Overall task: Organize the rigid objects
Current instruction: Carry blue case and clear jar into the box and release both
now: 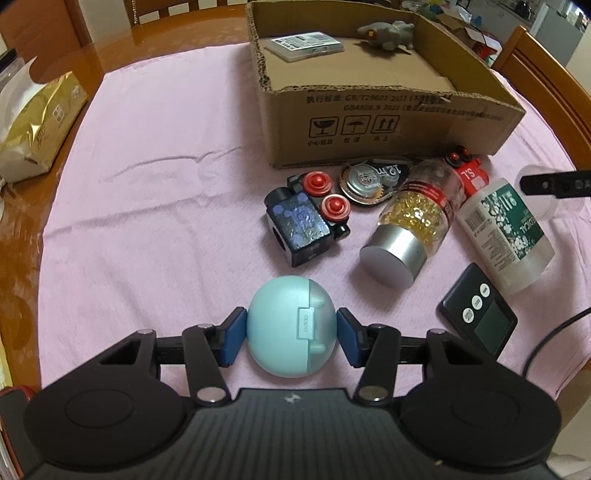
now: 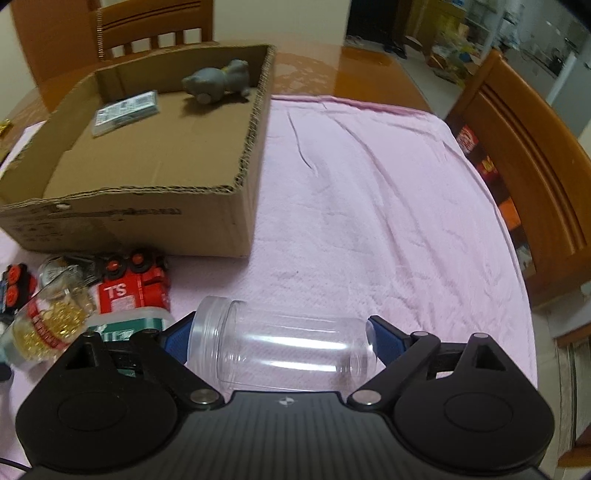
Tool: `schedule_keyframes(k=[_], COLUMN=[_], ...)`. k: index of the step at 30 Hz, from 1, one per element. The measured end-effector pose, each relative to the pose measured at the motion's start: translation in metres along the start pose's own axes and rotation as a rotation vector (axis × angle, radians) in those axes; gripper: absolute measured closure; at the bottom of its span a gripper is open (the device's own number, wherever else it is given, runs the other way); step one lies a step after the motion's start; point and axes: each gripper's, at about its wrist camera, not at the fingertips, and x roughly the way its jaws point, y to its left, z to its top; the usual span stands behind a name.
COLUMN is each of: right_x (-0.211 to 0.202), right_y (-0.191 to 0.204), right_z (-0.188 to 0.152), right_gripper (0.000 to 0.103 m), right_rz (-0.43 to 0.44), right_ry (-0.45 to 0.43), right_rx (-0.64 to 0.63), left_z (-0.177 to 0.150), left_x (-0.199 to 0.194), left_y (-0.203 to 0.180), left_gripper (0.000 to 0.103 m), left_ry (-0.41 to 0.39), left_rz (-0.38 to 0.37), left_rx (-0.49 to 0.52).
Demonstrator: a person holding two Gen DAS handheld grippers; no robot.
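The round pale blue earbud case [image 1: 291,326] sits between the two blue pads of the left gripper [image 1: 291,334], and both pads press its sides, so this gripper is closed on it. The case is low over the pink cloth [image 1: 147,184]; I cannot tell if it touches the cloth.

The right gripper [image 2: 280,341] holds a clear plastic jar [image 2: 284,345] lying on its side, the threaded mouth against the left pad and the bottom against the right pad. The jar has no lid.

Just ahead of the left gripper lies a small dark blue toy train [image 1: 301,221] with red wheels turned upward. To the right of it, a bottle of yellow capsules [image 1: 413,221] lies on its side with its silver cap toward the gripper. Beside this bottle, further right, lies a white bottle with a green label [image 1: 506,232], and near it, closer to the gripper, a flat black timer [image 1: 478,314]. Behind the capsule bottle I see a round tape package [image 1: 373,179] and a red toy train [image 1: 469,170], both close to the front wall of the cardboard box [image 1: 388,122].

The box stands further ahead, open at the top. Inside it, at the far side, are a grey toy animal [image 1: 388,31] and a flat clear case with a label [image 1: 304,44], a little apart. Far to the left of the left gripper, a golden packet [image 1: 37,125] lies at the edge of the wooden table [image 1: 92,62].
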Motion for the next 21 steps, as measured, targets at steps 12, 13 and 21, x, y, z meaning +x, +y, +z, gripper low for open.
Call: schedule_keyframes(k=[12, 13, 21], right_x=[-0.043, -0.048, -0.080], right_y=[0.007, 0.008, 0.013], right_z=[0.013, 0.016, 0.038], right_gripper=[0.007, 0.007, 0.007], right_rz=[0.174, 0.191, 0.316], right_ry=[-0.064, -0.069, -0.115], right_rx=[-0.206, -0.228, -0.329], left_z=[0.015, 0.017, 0.048], left_x=[-0.031, -0.036, -0.072], left_y=[-0.003, -0.004, -0.013], left_gripper=[0.051, 0.051, 0.051], left_ry=[-0.020, -0.022, -0.075], left_rz=[0.007, 0.005, -0.015], left_rx=[0.040, 0.049, 0.105])
